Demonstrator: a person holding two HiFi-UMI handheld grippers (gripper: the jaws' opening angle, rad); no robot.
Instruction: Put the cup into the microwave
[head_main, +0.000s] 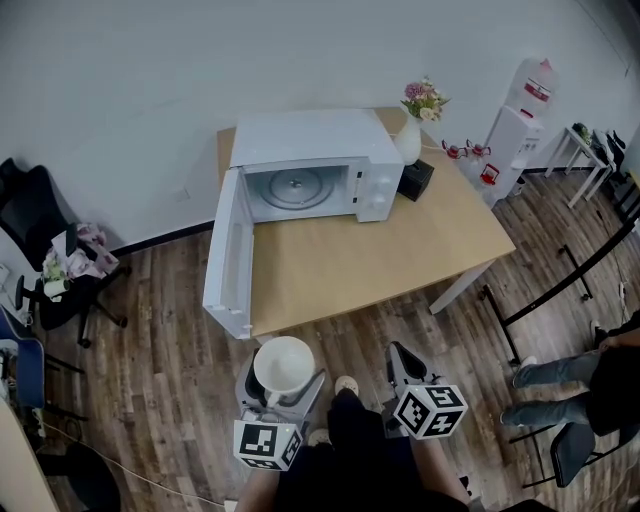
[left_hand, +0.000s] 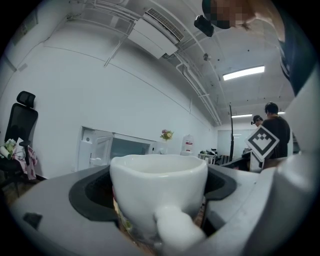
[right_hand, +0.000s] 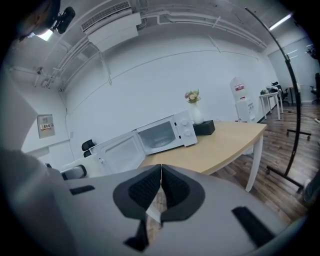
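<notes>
The left gripper (head_main: 283, 385) clasps a white cup (left_hand: 158, 187) upright between its jaws, handle turned back toward the person, held over the floor just short of the worktop (head_main: 400, 250). The microwave (head_main: 315, 140) stands at the worktop's far side, its cavity (head_main: 298, 188) open and almost straight ahead of the cup. Its door (head_main: 228, 255) stands wide to the left, reaching out to the near edge. The right gripper (right_hand: 161, 187), jaws pressed together on nothing, hangs apart to the right. The left one is plainly the nearer, and the carry likely calls for a forward reach that keeps right of the door.
</notes>
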